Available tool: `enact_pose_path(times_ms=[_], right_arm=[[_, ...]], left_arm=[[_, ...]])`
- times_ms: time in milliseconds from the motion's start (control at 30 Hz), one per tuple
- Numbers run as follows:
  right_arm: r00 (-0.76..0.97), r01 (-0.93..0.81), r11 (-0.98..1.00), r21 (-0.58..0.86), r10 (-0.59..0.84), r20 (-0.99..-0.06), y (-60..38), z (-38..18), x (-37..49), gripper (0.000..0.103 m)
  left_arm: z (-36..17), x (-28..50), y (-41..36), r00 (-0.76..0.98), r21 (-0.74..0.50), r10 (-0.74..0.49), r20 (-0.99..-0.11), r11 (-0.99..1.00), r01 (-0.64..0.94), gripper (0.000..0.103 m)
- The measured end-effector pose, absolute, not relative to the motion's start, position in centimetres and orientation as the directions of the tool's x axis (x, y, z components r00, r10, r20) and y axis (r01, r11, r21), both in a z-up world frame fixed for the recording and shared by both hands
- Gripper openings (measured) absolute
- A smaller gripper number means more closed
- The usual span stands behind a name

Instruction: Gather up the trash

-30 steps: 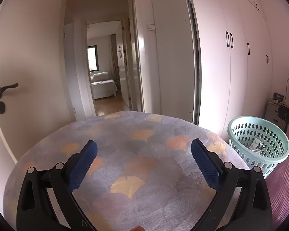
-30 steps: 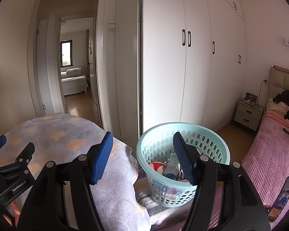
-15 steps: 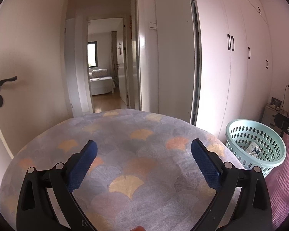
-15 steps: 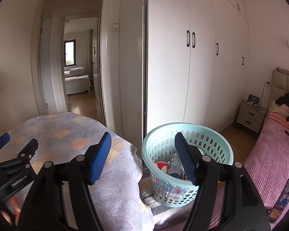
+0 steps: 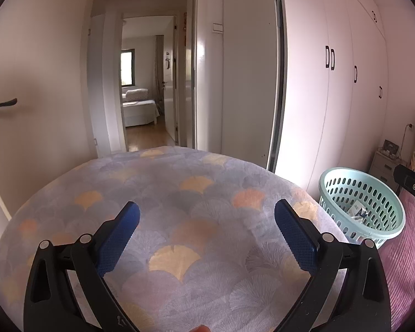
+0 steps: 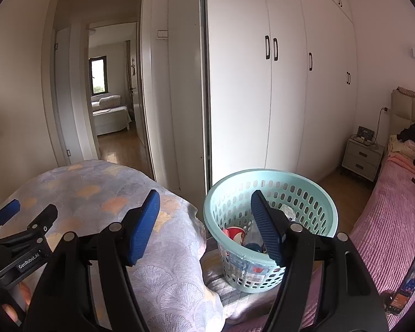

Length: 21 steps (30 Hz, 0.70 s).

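Note:
A mint-green perforated basket (image 6: 271,185) stands low beside the patterned table, holding trash: a red-and-white piece (image 6: 233,233), a clear bottle and wrappers. It also shows in the left wrist view (image 5: 343,174) at the right, with a wrapper (image 5: 358,210) inside. My right gripper (image 6: 204,221) is open and empty, held above and in front of the basket. My left gripper (image 5: 206,229) is open and empty over the round table (image 5: 179,193), which has a fan-patterned cloth. The left gripper also appears at the left edge of the right wrist view (image 6: 22,221).
White wardrobe doors (image 6: 290,83) run along the back. An open doorway (image 5: 146,88) leads to another room. A pink bed (image 6: 395,221) lies at the right with a phone (image 6: 409,282) on it. A nightstand (image 6: 363,160) stands in the far corner. A door handle (image 5: 0,105) is at the left.
Both views have tilted upward and shifted slightly, so the table and basket sit lower in frame. Both grippers stay open and empty.

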State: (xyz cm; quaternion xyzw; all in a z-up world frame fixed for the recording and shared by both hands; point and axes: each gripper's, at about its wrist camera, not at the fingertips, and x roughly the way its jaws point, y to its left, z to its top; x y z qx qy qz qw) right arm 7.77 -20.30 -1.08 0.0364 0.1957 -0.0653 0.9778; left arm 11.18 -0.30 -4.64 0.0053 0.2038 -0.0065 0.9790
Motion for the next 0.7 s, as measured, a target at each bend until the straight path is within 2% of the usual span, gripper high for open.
enact_pose_path(times_ms=[700], right_arm=[[0.916, 0.134, 0.990, 0.034, -0.111, -0.386, -19.47, -1.02, 7.57, 0.065]], left_arm=[[-4.54, 11.03, 0.00, 0.919, -0.020, -0.017, -0.395, 1.000, 0.010, 0.095]])
